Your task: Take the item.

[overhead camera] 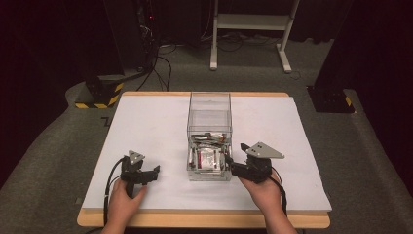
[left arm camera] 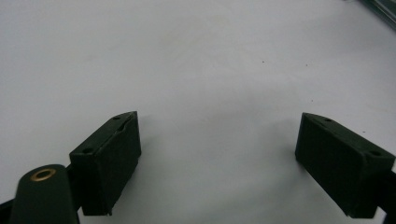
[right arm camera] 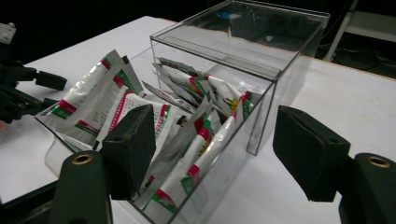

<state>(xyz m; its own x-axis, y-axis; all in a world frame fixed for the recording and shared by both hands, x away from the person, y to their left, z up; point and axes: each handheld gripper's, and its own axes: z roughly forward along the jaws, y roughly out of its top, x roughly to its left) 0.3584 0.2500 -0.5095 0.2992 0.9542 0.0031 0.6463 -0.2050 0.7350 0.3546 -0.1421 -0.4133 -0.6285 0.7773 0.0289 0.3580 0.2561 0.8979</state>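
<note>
Right gripper (overhead camera: 233, 163) (agape) beside box (overhead camera: 209, 105).

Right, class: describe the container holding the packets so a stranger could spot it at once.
On the white table, look to the middle, between the two hand-held grippers. There stands a clear plastic box, long and two-chambered. Its near chamber holds white sachets with red and green print, while its far chamber looks empty.

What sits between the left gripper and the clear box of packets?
Nothing: in the high view, bare white table separates the left gripper from the clear box of packets.
</note>
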